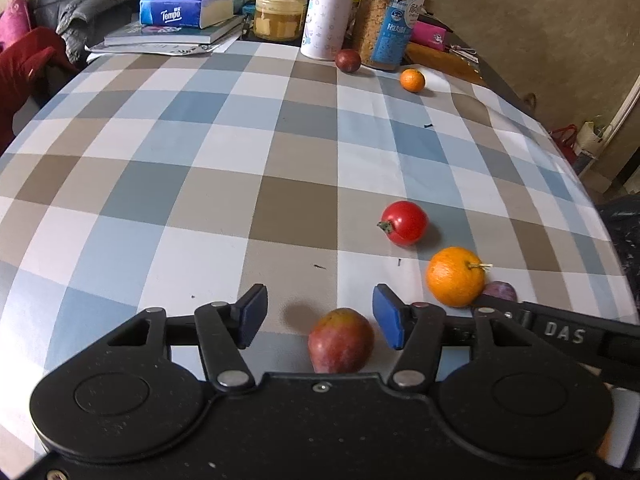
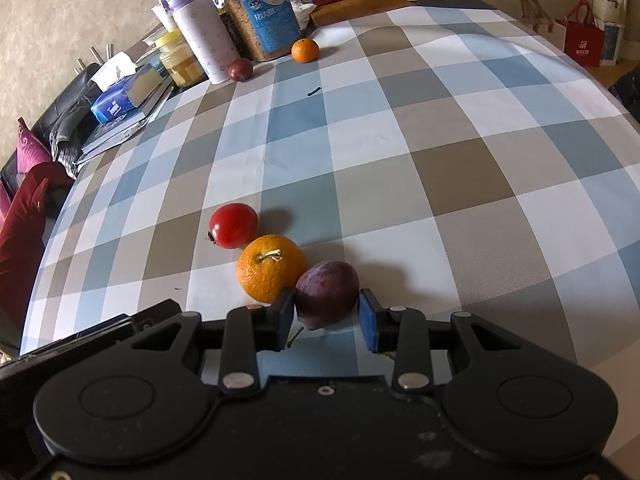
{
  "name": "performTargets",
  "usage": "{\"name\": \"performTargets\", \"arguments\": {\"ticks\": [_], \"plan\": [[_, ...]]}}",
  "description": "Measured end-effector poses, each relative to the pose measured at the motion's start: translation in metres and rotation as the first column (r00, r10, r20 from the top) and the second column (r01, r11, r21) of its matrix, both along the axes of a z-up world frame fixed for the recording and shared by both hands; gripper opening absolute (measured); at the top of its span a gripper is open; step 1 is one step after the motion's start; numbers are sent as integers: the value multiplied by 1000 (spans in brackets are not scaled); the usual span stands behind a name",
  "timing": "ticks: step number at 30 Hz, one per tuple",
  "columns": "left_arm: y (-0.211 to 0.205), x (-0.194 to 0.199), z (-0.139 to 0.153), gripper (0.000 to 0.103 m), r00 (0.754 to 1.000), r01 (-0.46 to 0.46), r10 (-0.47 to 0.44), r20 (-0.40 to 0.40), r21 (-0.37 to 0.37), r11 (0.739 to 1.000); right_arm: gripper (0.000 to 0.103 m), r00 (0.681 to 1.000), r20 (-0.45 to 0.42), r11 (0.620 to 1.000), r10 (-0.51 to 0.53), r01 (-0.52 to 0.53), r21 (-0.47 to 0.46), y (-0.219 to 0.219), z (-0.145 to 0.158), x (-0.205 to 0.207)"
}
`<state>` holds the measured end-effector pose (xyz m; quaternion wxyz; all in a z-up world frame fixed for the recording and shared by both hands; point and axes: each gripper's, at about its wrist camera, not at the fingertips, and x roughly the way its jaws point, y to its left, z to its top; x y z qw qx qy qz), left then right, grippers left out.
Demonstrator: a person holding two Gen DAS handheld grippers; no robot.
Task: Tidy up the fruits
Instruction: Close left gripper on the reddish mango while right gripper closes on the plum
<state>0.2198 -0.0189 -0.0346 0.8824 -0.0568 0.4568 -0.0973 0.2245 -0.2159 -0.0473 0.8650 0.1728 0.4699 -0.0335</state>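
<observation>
In the left wrist view my left gripper (image 1: 320,316) is open above a red-yellow mango-like fruit (image 1: 341,341) that lies between its pads, nearer the right one. A red tomato (image 1: 404,223), a large orange (image 1: 455,276) and a purple plum (image 1: 500,291) lie to its right. In the right wrist view my right gripper (image 2: 327,316) has its blue pads around the purple plum (image 2: 326,294); the left pad touches it, the right pad stands a little off. The orange (image 2: 270,267) touches the plum, with the tomato (image 2: 233,225) behind.
A checked tablecloth (image 1: 200,184) covers the table. At the far edge a dark red fruit (image 1: 348,61) and a small orange (image 1: 412,80) lie by a white bottle (image 1: 328,12), jars (image 1: 390,24), a tissue pack (image 1: 184,8) and books. Red bags (image 2: 584,44) stand on the floor.
</observation>
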Motion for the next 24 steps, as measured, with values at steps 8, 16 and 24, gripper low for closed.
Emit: {"name": "performTargets", "arguments": {"ticks": [8,16,24], "plan": [[-4,-18,12,63,999,41,-42,19,42,998,36,1000,2,1000,7,-7,-24,3,1,0],[-18,-25,0,63,995,95,-99,18,157,983,35,1000,-12,999,14,-15,-28,5,-2,2],[-23,-19,-9,63,995,95,-95,-5,185,978,35,1000,-10,999,16,-16,-35,6,-2,2]]}}
